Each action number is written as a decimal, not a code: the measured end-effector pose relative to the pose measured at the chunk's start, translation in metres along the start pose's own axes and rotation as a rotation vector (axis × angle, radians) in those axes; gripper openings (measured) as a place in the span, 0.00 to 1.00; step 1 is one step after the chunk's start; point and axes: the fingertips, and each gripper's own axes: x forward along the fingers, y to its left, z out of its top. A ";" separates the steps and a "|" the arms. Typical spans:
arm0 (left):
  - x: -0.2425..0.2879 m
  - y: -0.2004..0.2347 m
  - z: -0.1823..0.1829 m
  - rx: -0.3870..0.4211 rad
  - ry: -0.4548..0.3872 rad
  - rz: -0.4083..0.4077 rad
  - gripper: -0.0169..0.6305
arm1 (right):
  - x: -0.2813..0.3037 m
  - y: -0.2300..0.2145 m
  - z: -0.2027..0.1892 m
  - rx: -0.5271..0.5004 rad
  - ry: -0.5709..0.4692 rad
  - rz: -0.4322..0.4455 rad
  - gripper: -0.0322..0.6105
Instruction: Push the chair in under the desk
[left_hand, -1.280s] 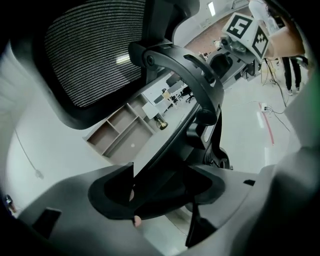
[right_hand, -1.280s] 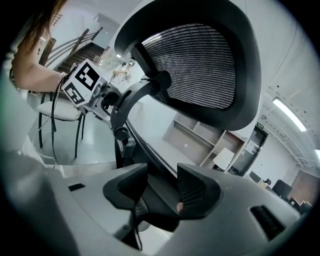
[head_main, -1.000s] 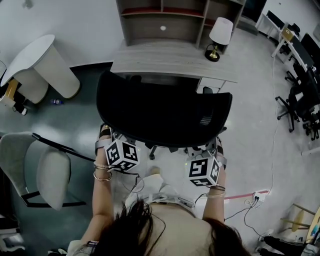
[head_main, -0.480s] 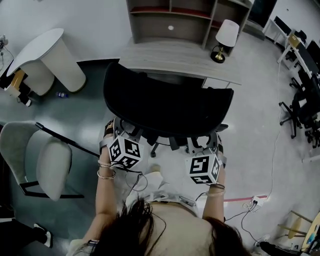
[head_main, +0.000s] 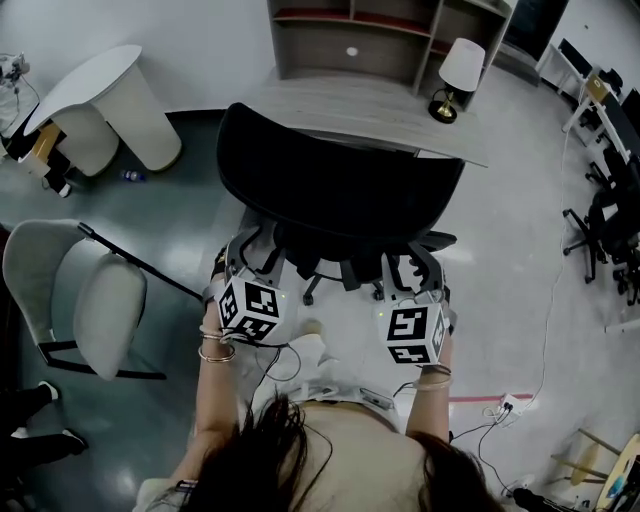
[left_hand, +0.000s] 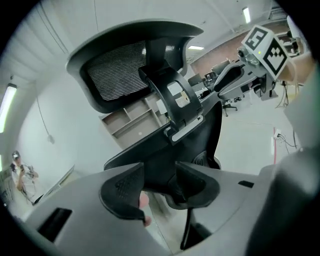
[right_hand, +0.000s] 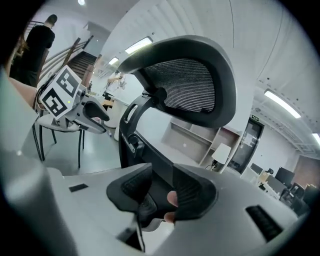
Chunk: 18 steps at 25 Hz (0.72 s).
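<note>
The black mesh-backed office chair stands with its back to me in front of the grey wooden desk, and its backrest top overlaps the desk's front edge. My left gripper is at the lower left of the chair's back and my right gripper is at the lower right. In the left gripper view the jaws are closing with the black edge of the chair filling the gap between the pads. The right gripper view shows the same, its jaws closing on the chair's back frame.
A white-shaded lamp stands on the desk's right end, below a shelf unit. A grey chair and a white round table are at the left. A power strip and cable lie on the floor at the right.
Both grippers have risen along the chair's back and their jaws have narrowed onto it. The chair now sits nearer the desk, and its back covers more of the desktop.
</note>
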 end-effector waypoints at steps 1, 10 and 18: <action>-0.004 -0.001 -0.003 -0.005 0.002 0.013 0.32 | -0.003 0.002 0.000 0.003 -0.004 0.003 0.26; -0.046 -0.016 -0.014 -0.099 -0.031 0.048 0.23 | -0.032 0.023 0.003 0.091 -0.061 0.047 0.22; -0.090 -0.024 0.003 -0.228 -0.137 0.062 0.15 | -0.056 0.033 0.003 0.160 -0.083 0.052 0.16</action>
